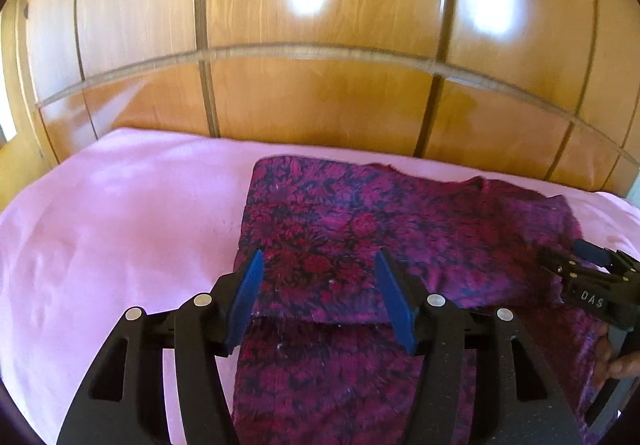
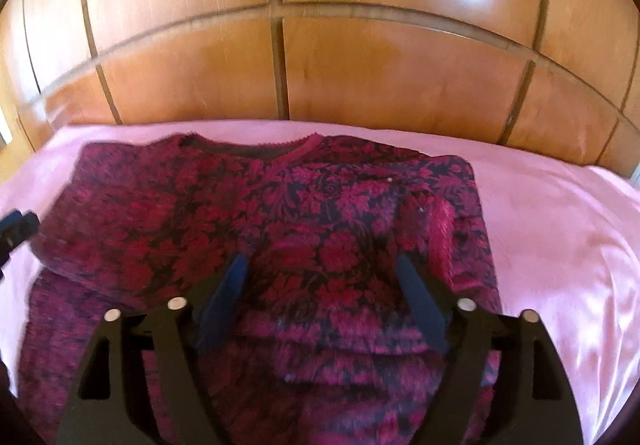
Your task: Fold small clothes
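Observation:
A magenta and red floral top (image 1: 360, 229) lies on the pink sheet (image 1: 120, 229), with one layer folded over another near me. My left gripper (image 1: 319, 257) hovers open above its left part, blue pads apart, no cloth between them. In the right wrist view the top (image 2: 240, 205) shows its neckline at the far side and a sleeve (image 2: 440, 233) folded inward. My right gripper (image 2: 322, 261) stands open over the top's right half, holding nothing. The right gripper (image 1: 572, 255) also shows at the right edge of the left wrist view, by the cloth's edge.
A wooden panelled headboard (image 1: 320, 93) rises right behind the bed. Bare pink sheet (image 2: 560, 245) lies to the right of the top and also to its left. A person's hand (image 1: 620, 365) grips the right tool's handle. The left gripper's tip (image 2: 16, 229) pokes in at the left.

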Motion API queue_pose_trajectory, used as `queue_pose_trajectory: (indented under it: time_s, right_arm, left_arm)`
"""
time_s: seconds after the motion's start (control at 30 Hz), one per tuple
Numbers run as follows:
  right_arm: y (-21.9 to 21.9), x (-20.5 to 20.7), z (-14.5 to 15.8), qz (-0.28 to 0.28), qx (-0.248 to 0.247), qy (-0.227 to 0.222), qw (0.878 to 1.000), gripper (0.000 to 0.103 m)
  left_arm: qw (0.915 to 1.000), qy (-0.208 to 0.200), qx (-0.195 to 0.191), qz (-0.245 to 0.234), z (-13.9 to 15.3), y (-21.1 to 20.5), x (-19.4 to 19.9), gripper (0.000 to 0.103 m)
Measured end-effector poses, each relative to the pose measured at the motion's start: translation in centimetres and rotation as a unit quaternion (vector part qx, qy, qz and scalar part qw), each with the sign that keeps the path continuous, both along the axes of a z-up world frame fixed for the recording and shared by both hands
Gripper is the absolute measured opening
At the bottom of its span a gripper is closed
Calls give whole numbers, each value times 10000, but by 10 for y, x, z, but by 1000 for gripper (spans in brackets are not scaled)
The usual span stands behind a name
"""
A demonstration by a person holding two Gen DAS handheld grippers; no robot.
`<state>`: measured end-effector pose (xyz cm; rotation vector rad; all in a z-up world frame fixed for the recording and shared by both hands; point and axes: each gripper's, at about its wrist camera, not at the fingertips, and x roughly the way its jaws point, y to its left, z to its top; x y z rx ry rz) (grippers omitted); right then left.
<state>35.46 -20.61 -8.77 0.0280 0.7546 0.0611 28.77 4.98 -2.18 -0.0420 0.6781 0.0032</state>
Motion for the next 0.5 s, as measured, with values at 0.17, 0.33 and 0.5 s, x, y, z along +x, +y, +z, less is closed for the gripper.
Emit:
queue_pose_trajectory:
  time_s: [0.17,0.33,0.5]
  right_arm:
    - [2,-17,4,57,104,-18,9999,79]
    - [6,-18,-5,26,-14,20,10000,80]
    - [8,-16,-12,23,-70,-2,10000,83]
  left_arm:
    - [9998,-144,-48,-98,8,-1,-15,57]
    - [9999,-56,-42,-116,1,0,-13,57]
    - [9998,172,-84,-68,-18,5,-1,57]
